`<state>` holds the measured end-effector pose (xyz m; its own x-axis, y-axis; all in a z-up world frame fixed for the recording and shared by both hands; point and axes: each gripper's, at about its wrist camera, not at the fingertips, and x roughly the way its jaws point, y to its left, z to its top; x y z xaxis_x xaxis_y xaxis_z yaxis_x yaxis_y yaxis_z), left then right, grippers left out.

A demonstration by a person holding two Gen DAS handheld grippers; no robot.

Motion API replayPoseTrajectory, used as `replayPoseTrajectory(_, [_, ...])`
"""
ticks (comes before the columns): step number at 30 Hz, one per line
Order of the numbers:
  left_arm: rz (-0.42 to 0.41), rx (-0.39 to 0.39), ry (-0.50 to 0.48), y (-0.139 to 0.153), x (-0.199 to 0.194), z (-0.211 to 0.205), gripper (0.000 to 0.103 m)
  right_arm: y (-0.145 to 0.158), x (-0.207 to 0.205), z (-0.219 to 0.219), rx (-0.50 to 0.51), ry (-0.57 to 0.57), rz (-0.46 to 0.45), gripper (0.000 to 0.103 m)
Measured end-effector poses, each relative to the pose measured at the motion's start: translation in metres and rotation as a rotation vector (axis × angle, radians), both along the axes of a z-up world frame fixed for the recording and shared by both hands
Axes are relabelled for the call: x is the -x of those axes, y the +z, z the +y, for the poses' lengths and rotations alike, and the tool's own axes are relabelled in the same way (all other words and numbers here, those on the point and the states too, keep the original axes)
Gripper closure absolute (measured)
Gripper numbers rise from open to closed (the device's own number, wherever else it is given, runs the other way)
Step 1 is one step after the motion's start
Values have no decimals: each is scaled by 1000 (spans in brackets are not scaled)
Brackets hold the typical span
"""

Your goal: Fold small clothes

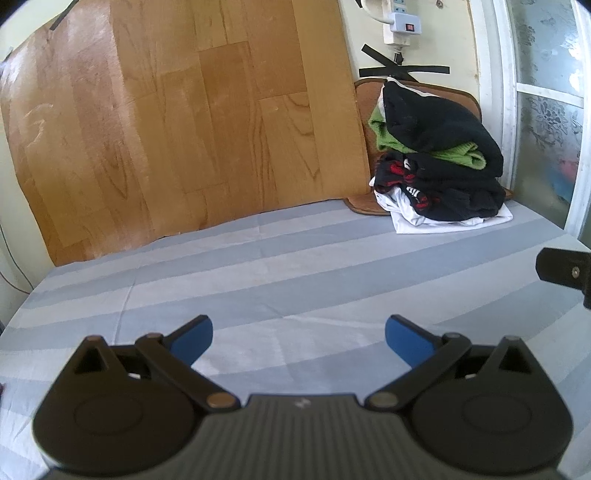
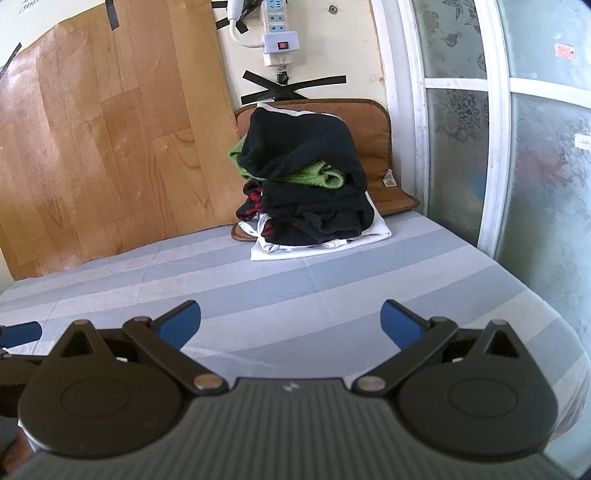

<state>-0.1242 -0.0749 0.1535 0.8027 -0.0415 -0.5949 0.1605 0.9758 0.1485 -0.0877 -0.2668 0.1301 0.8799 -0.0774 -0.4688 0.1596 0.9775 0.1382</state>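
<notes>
A pile of small clothes sits at the far right of the striped bed sheet: black garments on top, a green one between them, a black-and-red one and a white one underneath. My left gripper hovers over the sheet's near middle, open, nothing between its blue pads. My right gripper is open too, empty, pointing at the pile from well short of it. Part of the right gripper shows at the left view's right edge; a blue pad of the left gripper shows at the right view's left edge.
A wood-pattern board leans against the wall behind the bed. A brown cushion stands behind the pile. A power strip and black tape are on the wall. A frosted glass window bounds the right side.
</notes>
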Motion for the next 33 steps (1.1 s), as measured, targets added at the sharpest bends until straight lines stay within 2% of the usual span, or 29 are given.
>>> replayPoseTrajectory(26, [-15, -11, 0, 2, 2, -1, 0, 0, 1, -1, -5, 2, 0, 0])
replayPoseTrajectory(33, [-49, -17, -51, 5, 7, -7, 0, -2, 0, -6, -7, -2, 9, 0])
